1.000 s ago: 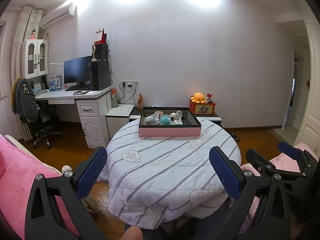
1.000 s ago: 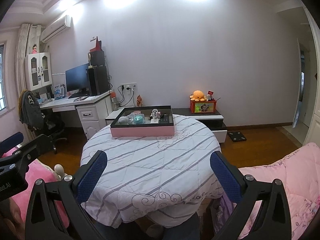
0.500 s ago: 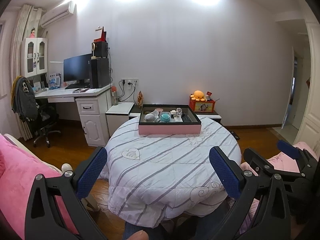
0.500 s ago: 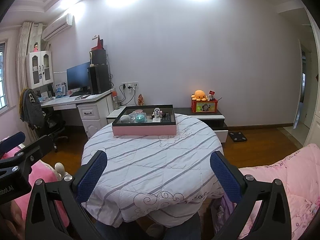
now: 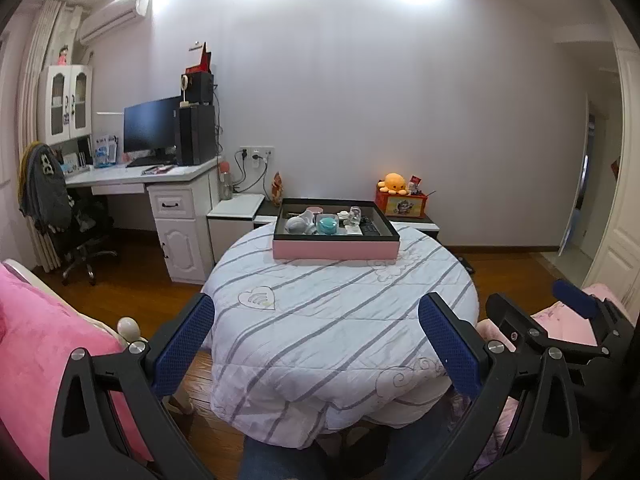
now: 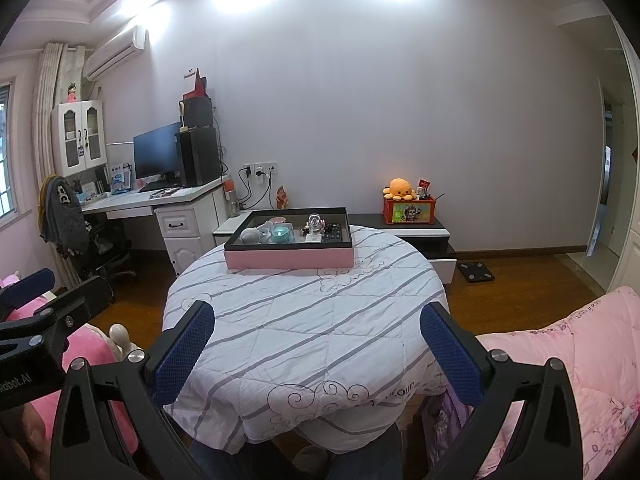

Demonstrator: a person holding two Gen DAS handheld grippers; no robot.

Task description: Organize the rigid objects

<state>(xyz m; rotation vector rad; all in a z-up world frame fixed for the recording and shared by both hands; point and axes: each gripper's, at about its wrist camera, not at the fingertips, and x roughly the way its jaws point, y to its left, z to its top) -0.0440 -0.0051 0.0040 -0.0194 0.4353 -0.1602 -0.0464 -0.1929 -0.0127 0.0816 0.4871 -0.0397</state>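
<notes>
The pink-sided tray [image 6: 289,258] sits mid-frame at the table's [image 5: 340,320] far edge, holding small hard items: a teal jar [image 6: 281,234], a glass piece [image 6: 314,222], likely light, slippery and fragile. Left gripper [image 5: 316,344] and right gripper [image 6: 318,348] hang wide apart, empty, well short; grasp each low across its body.

Both views lifted and tipped slightly since a second ago, with the round table [image 5: 344,320] and the pink tray [image 6: 289,258] sitting a little lower and nearer in each, and more of the quilt's front drape hidden below.
</notes>
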